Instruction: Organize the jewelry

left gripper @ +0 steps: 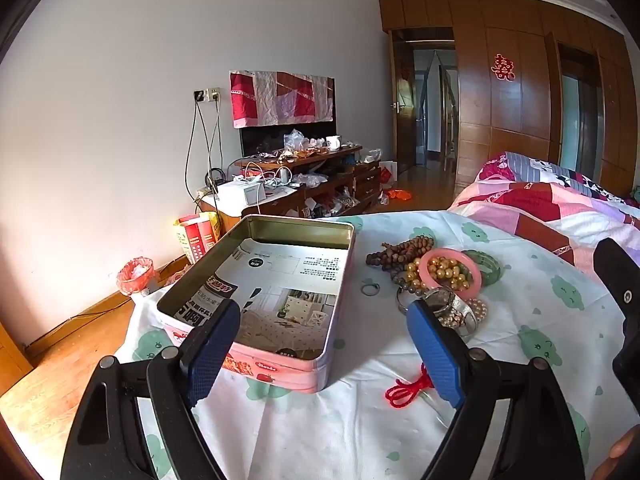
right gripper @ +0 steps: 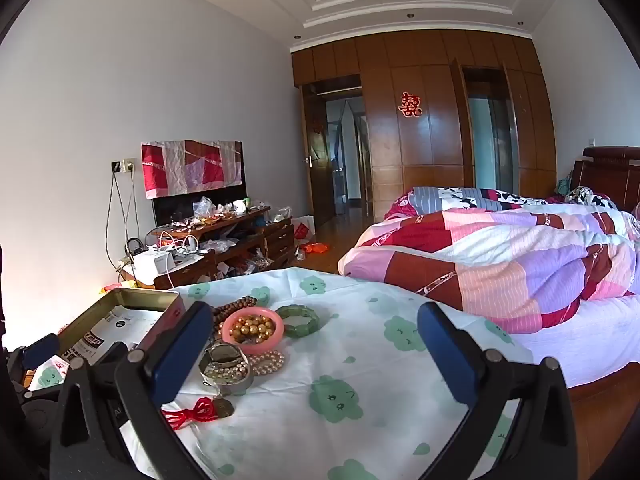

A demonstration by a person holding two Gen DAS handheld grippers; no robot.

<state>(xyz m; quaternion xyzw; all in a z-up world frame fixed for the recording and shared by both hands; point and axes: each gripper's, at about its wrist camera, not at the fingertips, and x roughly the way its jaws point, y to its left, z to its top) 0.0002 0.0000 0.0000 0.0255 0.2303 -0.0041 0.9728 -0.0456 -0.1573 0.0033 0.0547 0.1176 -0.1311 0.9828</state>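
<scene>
An open pink tin box (left gripper: 276, 368) lined with printed paper sits on the bed sheet (left gripper: 520, 320). Right of it lies a heap of jewelry: a wooden bead string (left gripper: 400, 252), a pink bangle (left gripper: 477, 278) with gold beads inside it, a green bangle (left gripper: 490, 266), a silver bangle (left gripper: 450, 306), a pearl bracelet (left gripper: 478, 312), a small ring (left gripper: 370, 289) and a red cord (left gripper: 408, 390). My left gripper (left gripper: 322, 314) hangs open over the tin's near corner, holding nothing. My right gripper (right gripper: 316, 314) is open and empty, right of the pink bangle (right gripper: 256, 346) and the green bangle (right gripper: 298, 333).
A folded patchwork quilt (right gripper: 500, 264) lies on the bed to the right. A cluttered TV cabinet (left gripper: 320, 176) stands across the wooden floor, with a red-lined bin (left gripper: 136, 276) by the wall. The tin (right gripper: 136, 291) sits close to the bed's left edge.
</scene>
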